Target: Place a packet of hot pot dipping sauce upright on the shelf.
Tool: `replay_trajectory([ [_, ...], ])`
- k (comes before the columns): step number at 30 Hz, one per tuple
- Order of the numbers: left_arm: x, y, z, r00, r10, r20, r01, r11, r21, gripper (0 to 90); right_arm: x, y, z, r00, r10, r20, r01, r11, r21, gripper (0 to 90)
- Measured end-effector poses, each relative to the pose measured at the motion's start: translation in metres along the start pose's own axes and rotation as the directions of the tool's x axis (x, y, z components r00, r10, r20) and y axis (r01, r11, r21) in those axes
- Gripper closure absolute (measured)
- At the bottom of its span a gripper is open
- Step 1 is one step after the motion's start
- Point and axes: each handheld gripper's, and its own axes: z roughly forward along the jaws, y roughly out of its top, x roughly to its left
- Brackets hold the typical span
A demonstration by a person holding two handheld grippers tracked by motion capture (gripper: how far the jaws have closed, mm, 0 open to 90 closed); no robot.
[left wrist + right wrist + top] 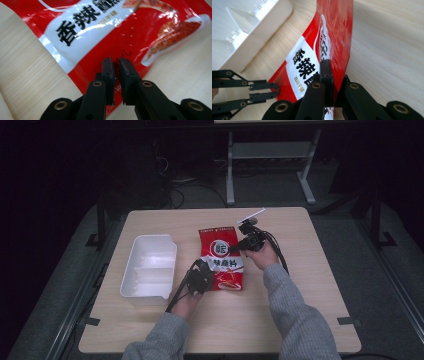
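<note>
A red snack bag [222, 255] with a white band of black characters lies in the middle of the wooden table [300, 270]. My right gripper [240, 247] is shut on the bag's right edge, and in the right gripper view that edge of the bag [304, 62] stands up between the jaws of my right gripper [334, 72]. My left gripper [205, 269] sits at the bag's lower left part. In the left gripper view the bag [87, 27] lies flat under my left gripper [116, 62], whose jaws are almost together with nothing seen between them. The left gripper [277, 91] also appears farther off.
A white divided tray [150, 265] stands left of the bag, its rim [249, 32] close to both grippers. A white strip [251, 213] lies near the table's far edge. Table frames and cables stand on the floor beyond.
</note>
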Motion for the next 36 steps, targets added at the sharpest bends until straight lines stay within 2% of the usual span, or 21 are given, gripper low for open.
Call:
replay_trajectory([
  [1, -0.002, -0.001, -0.002, 0.9999, 0.004, 0.013, -0.004, 1.0000, -0.009, 81.4, 0.001, 0.000, -0.002, 1.0000, -0.002, -0.001, 0.002, 1.000, -0.002, 89.4],
  [4, -0.006, -0.002, -0.004, 0.9997, 0.019, 0.015, -0.019, 0.9995, -0.023, 79.7, 0.004, 0.000, -0.007, 1.0000, -0.002, 0.002, 0.002, 1.000, -0.009, 89.4],
  [5, -0.008, -0.003, -0.007, 0.9992, 0.025, 0.031, -0.024, 0.9991, -0.036, 78.9, 0.006, 0.000, -0.012, 1.0000, -0.003, 0.004, 0.003, 1.000, -0.011, 89.4],
  [10, -0.013, -0.004, -0.015, 0.9981, 0.041, 0.047, -0.038, 0.9974, -0.062, 75.8, 0.009, -0.002, -0.019, 0.9999, -0.010, -0.001, 0.010, 1.000, -0.021, 89.4],
  [14, -0.018, -0.007, -0.023, 0.9956, 0.070, 0.061, -0.064, 0.9934, -0.094, 72.2, 0.013, -0.004, -0.033, 0.9997, -0.018, -0.019, 0.017, 0.999, -0.048, 89.4],
  [18, -0.020, -0.012, -0.026, 0.9938, 0.079, 0.078, -0.071, 0.9924, -0.100, 68.5, 0.018, -0.005, -0.042, 0.9994, -0.030, -0.019, 0.029, 0.998, -0.061, 89.5],
  [21, -0.022, -0.019, -0.031, 0.9885, 0.097, 0.115, -0.084, 0.9895, -0.118, 66.1, 0.024, -0.008, -0.052, 0.9984, -0.049, -0.028, 0.046, 0.996, -0.081, 89.5],
  [22, -0.022, -0.019, -0.031, 0.9885, 0.097, 0.115, -0.084, 0.9895, -0.118, 65.4, 0.026, -0.008, -0.055, 0.9982, -0.054, -0.028, 0.051, 0.995, -0.083, 89.4],
  [29, -0.033, -0.031, -0.043, 0.9777, 0.149, 0.148, -0.129, 0.9819, -0.138, 58.6, 0.040, -0.010, -0.070, 0.9960, -0.074, -0.050, 0.068, 0.992, -0.108, 89.5],
  [33, -0.034, -0.036, -0.045, 0.9744, 0.157, 0.161, -0.133, 0.9795, -0.151, 56.0, 0.047, -0.009, -0.076, 0.9945, -0.088, -0.058, 0.081, 0.990, -0.116, 89.5],
  [36, -0.035, -0.042, -0.048, 0.9677, 0.173, 0.183, -0.145, 0.9767, -0.158, 52.4, 0.056, -0.008, -0.082, 0.9928, -0.108, -0.051, 0.102, 0.988, -0.116, 89.5],
])
